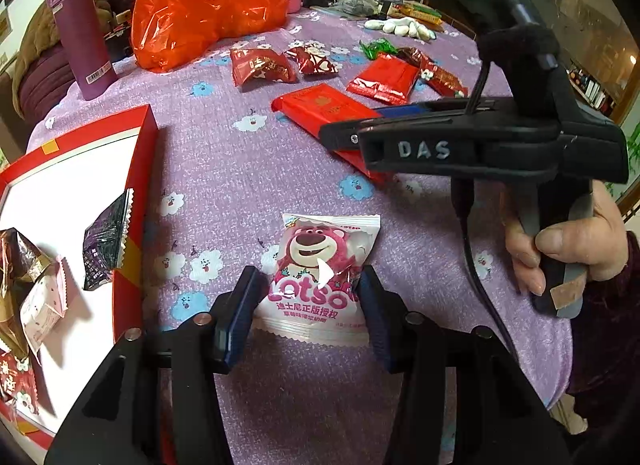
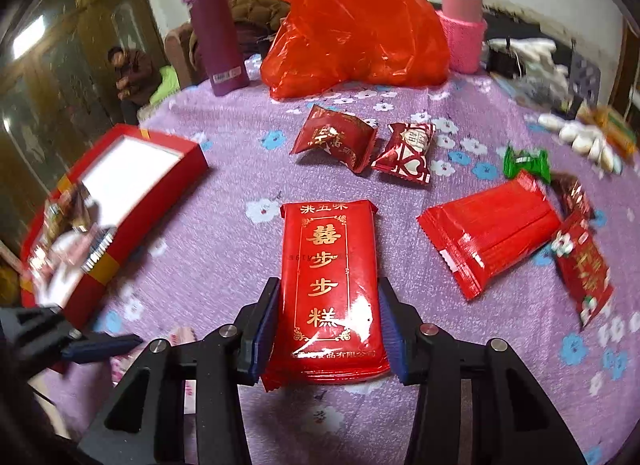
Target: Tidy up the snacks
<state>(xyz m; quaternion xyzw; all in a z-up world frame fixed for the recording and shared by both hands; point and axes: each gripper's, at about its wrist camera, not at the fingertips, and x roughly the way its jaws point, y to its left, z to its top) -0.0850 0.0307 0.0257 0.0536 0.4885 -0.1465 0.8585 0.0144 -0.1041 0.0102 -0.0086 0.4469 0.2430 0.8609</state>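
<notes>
Table (image 1: 248, 169), purple cloth with cloud print, carries everything.

Red bag (image 2: 352, 21) slumped at the far side, between a purple flask (image 2: 214, 33) on its left and a pink flask (image 2: 462, 31) on its right, both upright.

Red box (image 1: 136, 185) at the table's left edge, open, white inside. In it: a dark packet (image 1: 105, 243) leaning against the right wall, a pale pink packet (image 1: 44, 301) near it, more wrappers at the near end, partly cut off by the frame.

Long red cake packet (image 2: 332, 285) flat on the cloth, mid-table. Right gripper (image 2: 328, 329) straddles its near end, pads (image 2: 266, 325) at both long edges; cannot tell whether they press it or merely flank it. Packet not lifted.

Wide red packet (image 2: 492, 233) to its right, well apart. Past that, a narrow red packet (image 2: 584, 269) and a green candy (image 2: 526, 161). Two small red candies (image 2: 334, 137) lie between the cake packet and the bag.

Lotso packet (image 1: 320, 277), pink bear print, flat on the cloth right of the box. Left gripper (image 1: 308, 313) flanks its lower half, pads (image 1: 240, 317) against or just beside its edges; grip itself cannot be told.

White gloves (image 1: 400, 27) at the far right.
</notes>
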